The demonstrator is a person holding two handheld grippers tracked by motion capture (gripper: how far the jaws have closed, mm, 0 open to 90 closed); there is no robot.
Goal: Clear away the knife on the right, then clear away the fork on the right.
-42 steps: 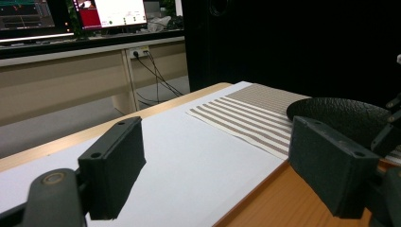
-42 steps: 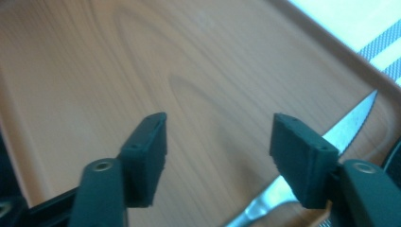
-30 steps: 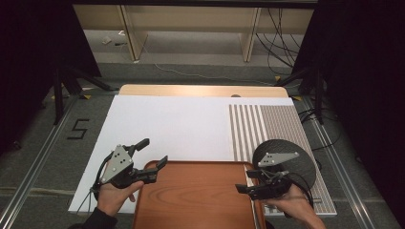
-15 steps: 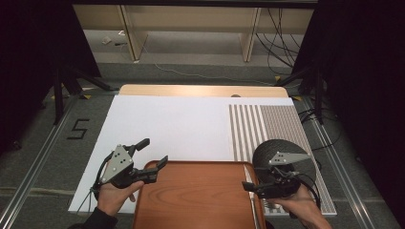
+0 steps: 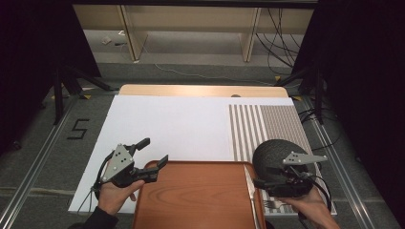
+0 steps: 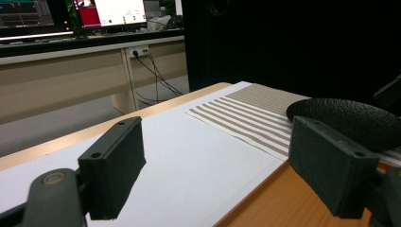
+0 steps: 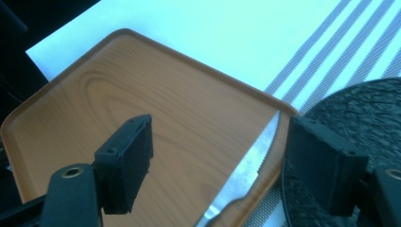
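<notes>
1 tray [image 5: 196,191], 1 knife [image 5: 251,195] on its right rim, 1 plate [image 5: 274,155] lower right. Both grippers, left [image 5: 155,152] and right [image 5: 255,182], open, empty; the right's jaws were just opening. Upper mat [image 5: 172,124] bare.

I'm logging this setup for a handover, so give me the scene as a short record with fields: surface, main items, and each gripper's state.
surface: white sheet with a striped mat at its right
tray: wooden, near edge
knife: lies along the tray's right rim
dark round plate: on the striped mat, right of the tray
left gripper: jaws open, nothing between, at the tray's left corner
right gripper: jaws open, just widened, over the knife
</notes>
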